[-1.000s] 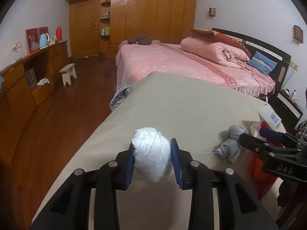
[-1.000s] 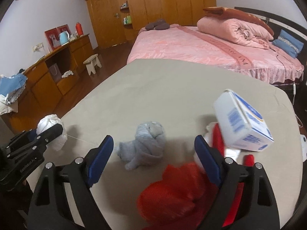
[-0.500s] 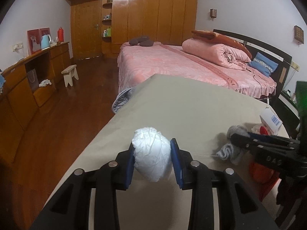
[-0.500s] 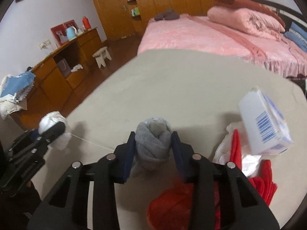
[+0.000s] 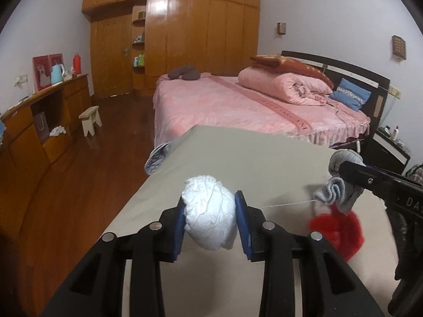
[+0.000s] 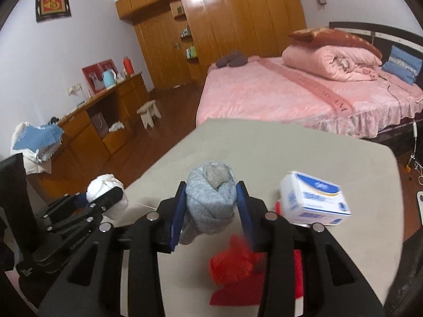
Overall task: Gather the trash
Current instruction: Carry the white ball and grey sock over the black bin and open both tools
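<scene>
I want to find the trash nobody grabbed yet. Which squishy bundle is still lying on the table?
The red bundle. It lies on the table by the tissue box. The white bundle sits in the left gripper, the grey one in the right gripper.

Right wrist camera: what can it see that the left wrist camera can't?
Only the right wrist view shows the blue-and-white box on the table, the framed picture on the wall, and the blue-and-white cloth pile on the sideboard. Only the left wrist view shows the bedside stand past the bed and the small wall plaque. Both show the white paper ball pinched in the left tongs, the grey rolled sock pinched in the right tongs, the red stuff, the pink bed and the stool.
</scene>
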Motion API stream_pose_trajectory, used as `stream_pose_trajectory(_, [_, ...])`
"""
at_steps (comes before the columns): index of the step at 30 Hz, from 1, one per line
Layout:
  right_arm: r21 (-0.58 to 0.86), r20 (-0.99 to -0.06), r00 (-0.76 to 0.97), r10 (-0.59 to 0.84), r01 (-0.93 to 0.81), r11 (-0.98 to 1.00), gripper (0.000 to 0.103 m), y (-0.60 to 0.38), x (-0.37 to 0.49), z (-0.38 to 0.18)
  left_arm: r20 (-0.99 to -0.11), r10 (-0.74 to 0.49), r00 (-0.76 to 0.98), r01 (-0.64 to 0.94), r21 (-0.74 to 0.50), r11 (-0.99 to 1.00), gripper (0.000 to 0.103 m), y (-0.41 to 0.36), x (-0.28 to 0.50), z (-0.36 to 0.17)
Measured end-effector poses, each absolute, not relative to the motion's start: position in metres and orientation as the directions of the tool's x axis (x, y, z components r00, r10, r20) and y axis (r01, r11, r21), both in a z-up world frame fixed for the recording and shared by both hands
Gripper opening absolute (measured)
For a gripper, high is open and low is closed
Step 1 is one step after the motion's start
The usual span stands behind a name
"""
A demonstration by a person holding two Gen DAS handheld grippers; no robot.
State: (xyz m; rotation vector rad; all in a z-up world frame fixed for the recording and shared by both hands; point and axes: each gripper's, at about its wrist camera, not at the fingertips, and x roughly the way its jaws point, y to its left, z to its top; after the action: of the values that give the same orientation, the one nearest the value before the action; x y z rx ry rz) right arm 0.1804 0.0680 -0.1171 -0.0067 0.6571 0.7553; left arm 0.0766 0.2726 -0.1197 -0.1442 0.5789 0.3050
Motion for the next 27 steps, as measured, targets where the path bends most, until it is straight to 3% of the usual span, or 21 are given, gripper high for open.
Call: stream_pose_trajectory(27, [0.154, -0.486, 0.759, 0.433, -0.414, 0.897, 0.036, -0.117, 0.132, -0.074, -0.49, -0.037, 0.871, 0.01, -0.057, 0.998, 0.035, 0.089, 0.087, -0.056])
